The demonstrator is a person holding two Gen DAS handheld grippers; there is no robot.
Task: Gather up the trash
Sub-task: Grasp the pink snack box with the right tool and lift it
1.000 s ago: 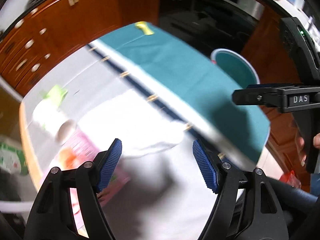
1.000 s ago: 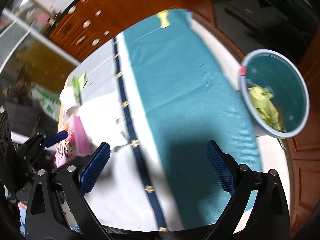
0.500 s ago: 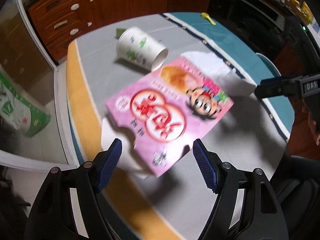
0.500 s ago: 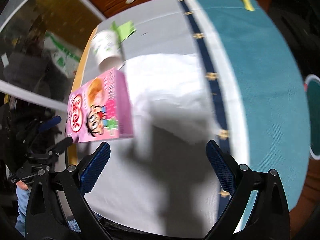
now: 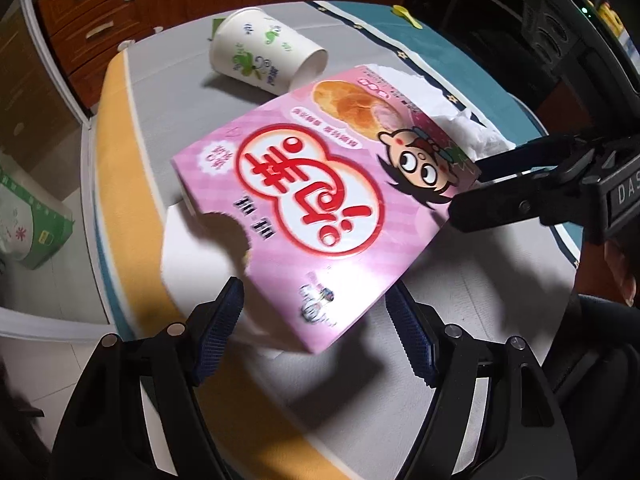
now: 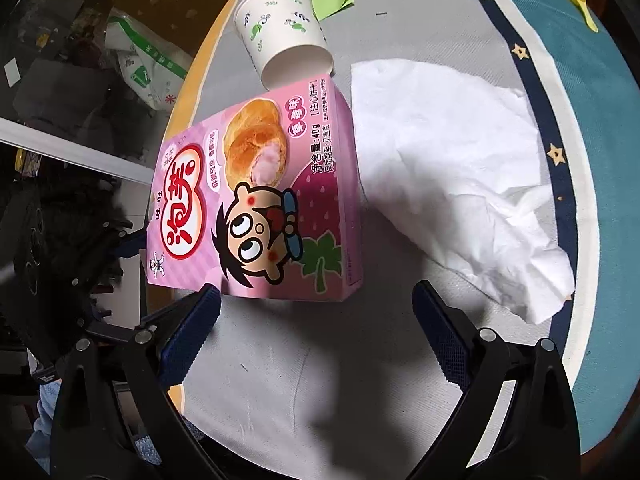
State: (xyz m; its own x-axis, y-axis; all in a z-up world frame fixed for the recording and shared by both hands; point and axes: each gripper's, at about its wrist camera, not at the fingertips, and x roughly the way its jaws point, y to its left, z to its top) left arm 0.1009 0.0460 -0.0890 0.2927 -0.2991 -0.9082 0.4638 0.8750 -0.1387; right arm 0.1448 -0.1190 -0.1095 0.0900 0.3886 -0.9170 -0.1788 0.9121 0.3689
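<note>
Currently: pink snack box [image 5: 320,200] near yellow-trimmed table edge [image 5: 120,184], beside tipped paper cup [image 5: 264,60] | left gripper [image 5: 316,328] spread, empty | right gripper [image 6: 316,320] spread, empty | risk: light box skidding off edge under one-sided contact; tissue [image 6: 452,168] snagged.

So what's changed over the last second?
Both grippers swung away from the teal cloth and bin toward the pink snack box and closed in on it. The left gripper and right gripper have open jaws; nothing is grasped. The paper cup, tissue and box lie unmoved.
</note>
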